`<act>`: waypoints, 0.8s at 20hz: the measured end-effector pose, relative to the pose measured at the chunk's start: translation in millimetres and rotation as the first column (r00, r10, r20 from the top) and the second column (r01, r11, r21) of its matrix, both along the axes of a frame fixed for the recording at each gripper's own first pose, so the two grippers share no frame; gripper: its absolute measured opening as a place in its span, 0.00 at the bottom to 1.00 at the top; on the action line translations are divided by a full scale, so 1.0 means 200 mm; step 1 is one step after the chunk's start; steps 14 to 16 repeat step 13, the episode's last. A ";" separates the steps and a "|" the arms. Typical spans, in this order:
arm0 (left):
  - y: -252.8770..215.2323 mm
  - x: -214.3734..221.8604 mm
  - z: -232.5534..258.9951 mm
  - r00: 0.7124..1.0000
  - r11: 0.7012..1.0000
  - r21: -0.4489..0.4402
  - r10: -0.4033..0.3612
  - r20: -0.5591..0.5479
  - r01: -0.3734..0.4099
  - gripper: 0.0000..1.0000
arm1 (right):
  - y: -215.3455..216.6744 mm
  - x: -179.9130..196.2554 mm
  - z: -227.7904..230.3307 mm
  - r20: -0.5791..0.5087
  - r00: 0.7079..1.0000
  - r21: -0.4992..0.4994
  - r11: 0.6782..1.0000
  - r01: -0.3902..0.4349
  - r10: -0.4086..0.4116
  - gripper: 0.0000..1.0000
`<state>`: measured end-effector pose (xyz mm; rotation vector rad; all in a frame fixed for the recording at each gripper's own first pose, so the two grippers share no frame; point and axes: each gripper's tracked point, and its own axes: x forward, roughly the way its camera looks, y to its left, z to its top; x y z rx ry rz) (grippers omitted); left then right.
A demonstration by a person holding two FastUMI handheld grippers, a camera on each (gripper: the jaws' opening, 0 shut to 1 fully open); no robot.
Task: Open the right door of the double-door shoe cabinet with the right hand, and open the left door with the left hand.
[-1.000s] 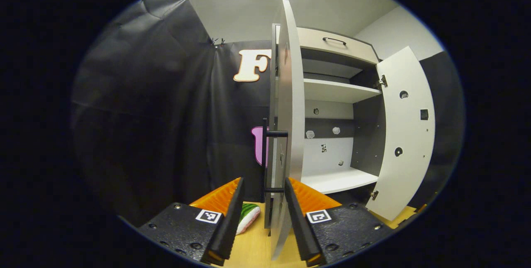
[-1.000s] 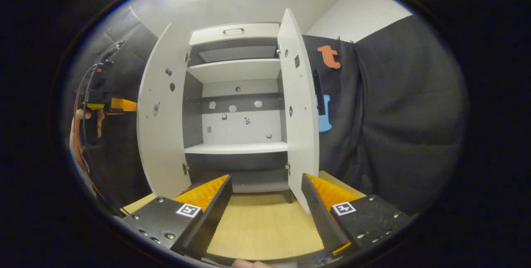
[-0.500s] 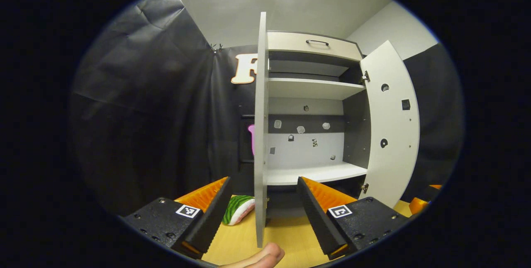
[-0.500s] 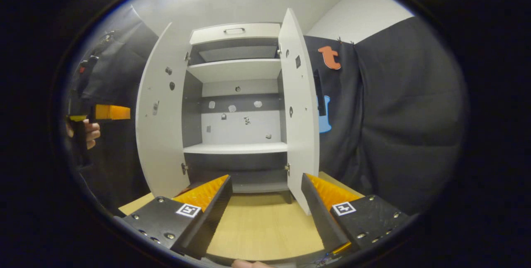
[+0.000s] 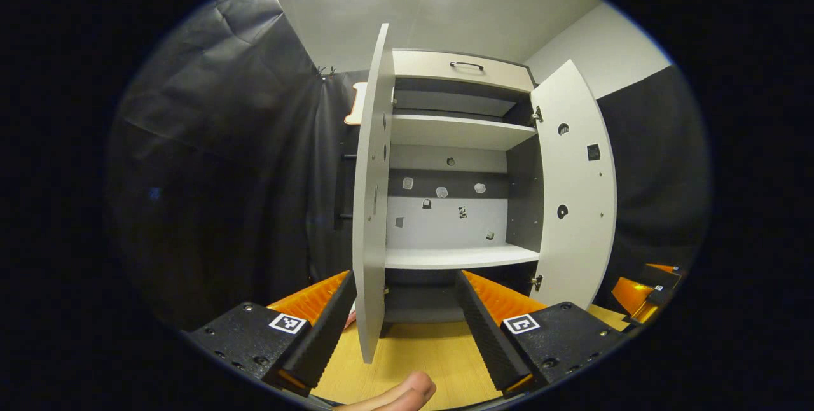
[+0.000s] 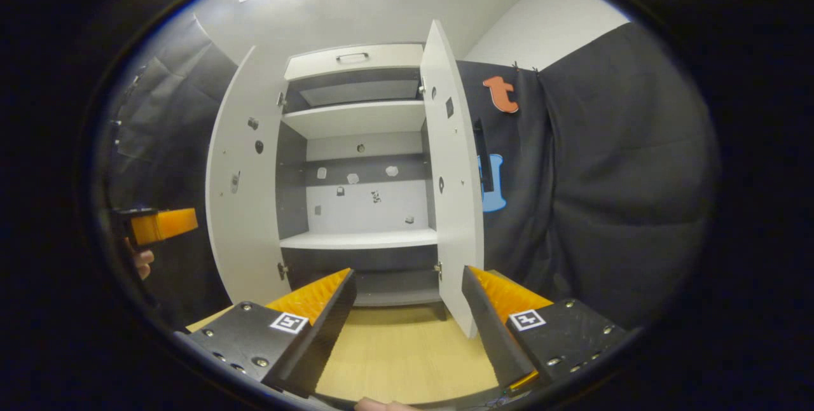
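The cabinet (image 5: 458, 137) stands dead ahead of both grippers, both doors swung wide. Its left door (image 5: 370, 207) hangs edge-on, long axis upright, just ahead of the left gripper (image 5: 402, 328), which is spread and empty. The right door (image 6: 453, 188) stands likewise before the right gripper (image 6: 407, 328), also spread, gripping nothing.

The cabinet (image 6: 356, 163) stands on the counter (image 6: 400, 347), against the booth wall. Its left door (image 6: 245, 182) and right door (image 6: 451, 175) swing out toward the viewer, flanking two shelves (image 6: 359, 239). A drawer (image 6: 353, 58) sits above them.
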<state>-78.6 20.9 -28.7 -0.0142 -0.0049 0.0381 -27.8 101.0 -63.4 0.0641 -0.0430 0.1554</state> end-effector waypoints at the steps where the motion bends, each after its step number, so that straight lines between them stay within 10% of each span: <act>1: -0.03 -0.01 -0.03 1.000 1.000 -0.005 -0.012 -0.010 0.012 0.96 | 0.01 0.01 0.02 0.006 1.000 0.001 1.000 -0.001 0.001 0.97; 16: -0.09 0.05 -0.21 0.995 0.999 -0.005 -0.032 -0.099 0.032 0.96 | 0.14 0.08 0.07 0.002 0.999 -0.052 0.998 -0.032 0.032 0.99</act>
